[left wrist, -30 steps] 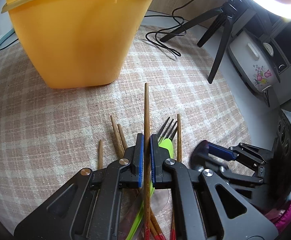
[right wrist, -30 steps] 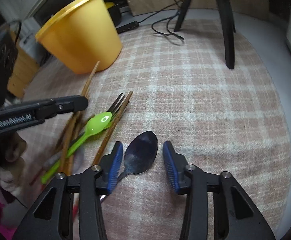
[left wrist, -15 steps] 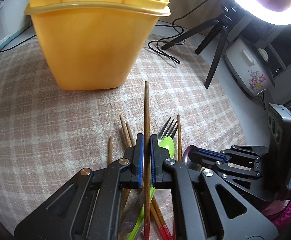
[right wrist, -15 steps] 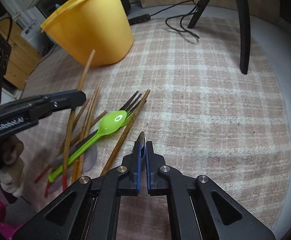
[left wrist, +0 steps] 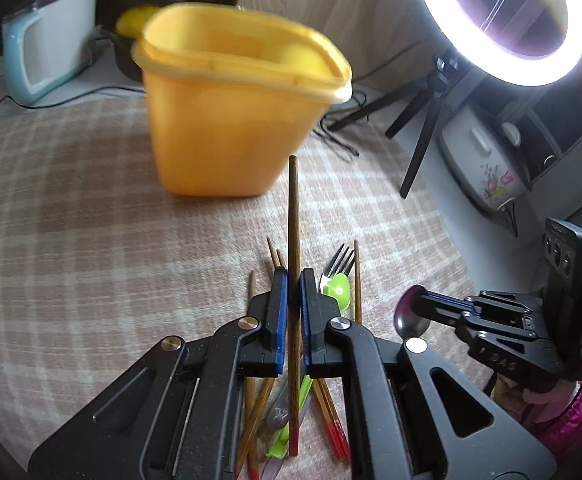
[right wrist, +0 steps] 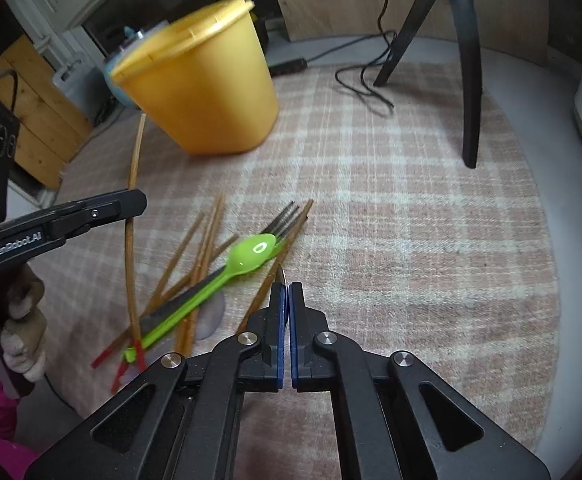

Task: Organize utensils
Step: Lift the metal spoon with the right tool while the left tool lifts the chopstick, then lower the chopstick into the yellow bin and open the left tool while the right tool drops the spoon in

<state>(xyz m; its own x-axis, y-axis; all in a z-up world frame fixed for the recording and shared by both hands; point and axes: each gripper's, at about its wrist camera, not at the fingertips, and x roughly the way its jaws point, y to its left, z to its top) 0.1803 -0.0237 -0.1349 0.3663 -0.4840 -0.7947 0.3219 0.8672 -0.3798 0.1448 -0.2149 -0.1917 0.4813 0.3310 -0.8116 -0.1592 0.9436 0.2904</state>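
My left gripper (left wrist: 293, 280) is shut on a long wooden chopstick (left wrist: 293, 208), held clear of the cloth and pointing at the yellow container (left wrist: 231, 128). My right gripper (right wrist: 285, 292) is shut on a dark metal spoon (right wrist: 281, 274), seen edge-on between the pads. In the left wrist view the spoon's bowl (left wrist: 409, 310) sticks out past the right gripper (left wrist: 429, 304). A green plastic spoon (right wrist: 247, 258), a metal fork (right wrist: 287, 216) and several red-tipped chopsticks (right wrist: 195, 264) lie in a loose pile on the checked cloth (right wrist: 411, 220).
A ring light (left wrist: 511, 20) stands on a black tripod (right wrist: 469, 80) at the back right, with a cable (right wrist: 367, 88) trailing beside it. A flowered rice cooker (left wrist: 481, 160) sits at the right edge, a white and blue appliance (left wrist: 47, 60) at the back left.
My right gripper closed on the dark spoon and lifted it off the cloth. My left gripper rose with the chopstick and drew back from the yellow container.
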